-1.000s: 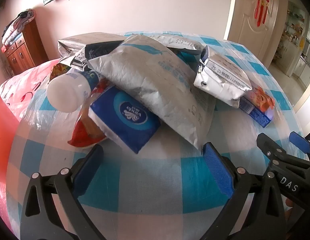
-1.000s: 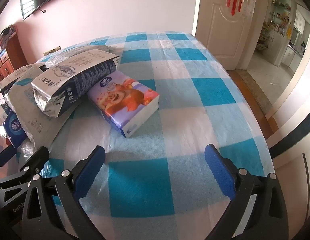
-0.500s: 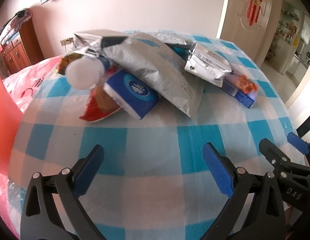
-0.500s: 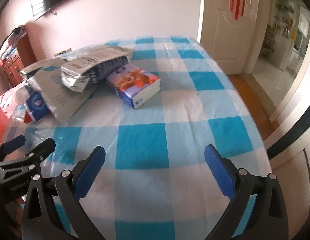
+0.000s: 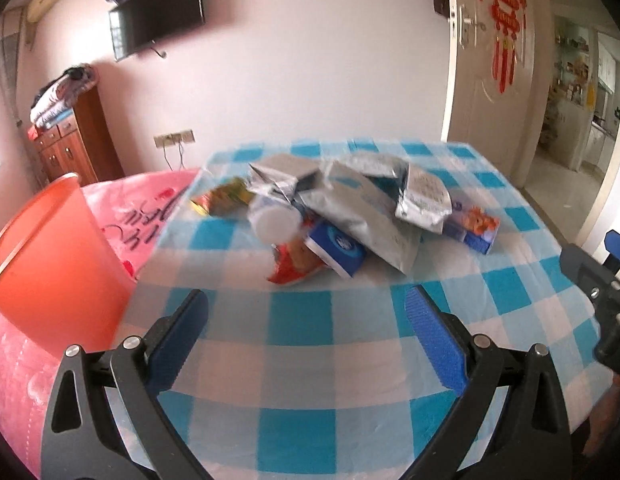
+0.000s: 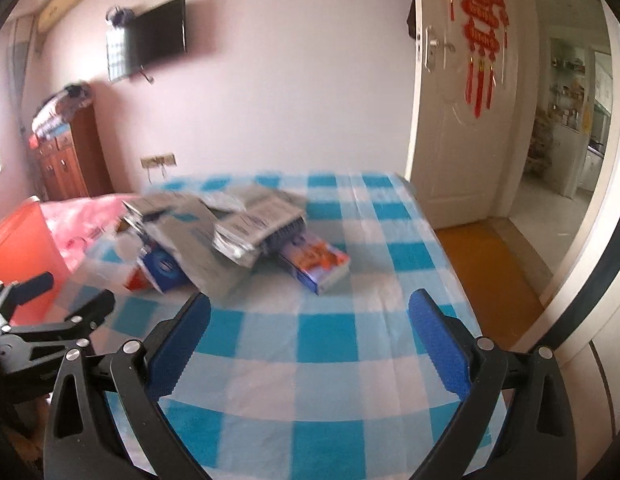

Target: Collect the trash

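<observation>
A heap of trash lies on the far half of the blue-checked table (image 5: 310, 360): a large silver bag (image 5: 362, 216), a smaller silver packet (image 5: 424, 200), a blue tissue pack (image 5: 336, 246), a white bottle (image 5: 273, 220), a red wrapper (image 5: 293, 268) and a purple tissue pack (image 5: 476, 228). My left gripper (image 5: 305, 332) is open and empty, well short of the heap. My right gripper (image 6: 307, 332) is open too, nothing between its fingers, with the purple tissue pack (image 6: 314, 262) ahead of it. An orange bin (image 5: 45, 264) stands at the table's left.
A pink plastic sheet (image 5: 141, 208) covers the surface between bin and table. A wooden cabinet (image 5: 73, 144) and a wall television (image 5: 155, 12) are behind. An open door (image 6: 462, 112) is at the right, with orange floor (image 6: 486, 276) past the table's edge.
Both grippers have pulled back and risen away from the heap, so the trash looks smaller and farther. The orange bin has come into view at the left. Both stay open.
</observation>
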Demonstrator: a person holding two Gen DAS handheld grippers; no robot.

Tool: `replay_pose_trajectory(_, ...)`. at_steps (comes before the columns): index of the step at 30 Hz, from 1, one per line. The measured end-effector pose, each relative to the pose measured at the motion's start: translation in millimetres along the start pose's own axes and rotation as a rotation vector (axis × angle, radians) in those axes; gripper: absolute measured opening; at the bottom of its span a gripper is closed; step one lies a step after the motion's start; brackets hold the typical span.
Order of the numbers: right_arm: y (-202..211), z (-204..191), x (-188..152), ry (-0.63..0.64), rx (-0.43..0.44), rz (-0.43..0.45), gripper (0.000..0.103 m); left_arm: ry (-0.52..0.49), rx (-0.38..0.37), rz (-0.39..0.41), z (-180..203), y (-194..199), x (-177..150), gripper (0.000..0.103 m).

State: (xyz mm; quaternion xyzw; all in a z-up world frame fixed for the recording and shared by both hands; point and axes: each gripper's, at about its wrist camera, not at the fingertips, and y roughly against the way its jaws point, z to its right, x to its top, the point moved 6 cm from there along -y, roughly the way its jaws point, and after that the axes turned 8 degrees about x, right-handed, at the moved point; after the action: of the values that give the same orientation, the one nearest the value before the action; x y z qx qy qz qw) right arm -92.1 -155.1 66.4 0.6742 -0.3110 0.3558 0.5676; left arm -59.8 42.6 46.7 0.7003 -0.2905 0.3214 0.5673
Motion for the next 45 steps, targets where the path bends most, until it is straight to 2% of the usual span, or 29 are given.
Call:
replay_pose_trajectory(12,62,-22,34,0.012,0.011,0.141,0.098,0.032,0.016,0.109,-31,44,16,0.099)
replay_pose_trajectory(21,77,-32,38,0.041,0.005,0.161,0.098,0.060,0.028,0.168,-48,68,22,0.099)
replay_pose_trajectory(45,105,-35,42,0.070,0.016,0.277,0.098,0.077,0.019,0.212,-61,93,18,0.099)
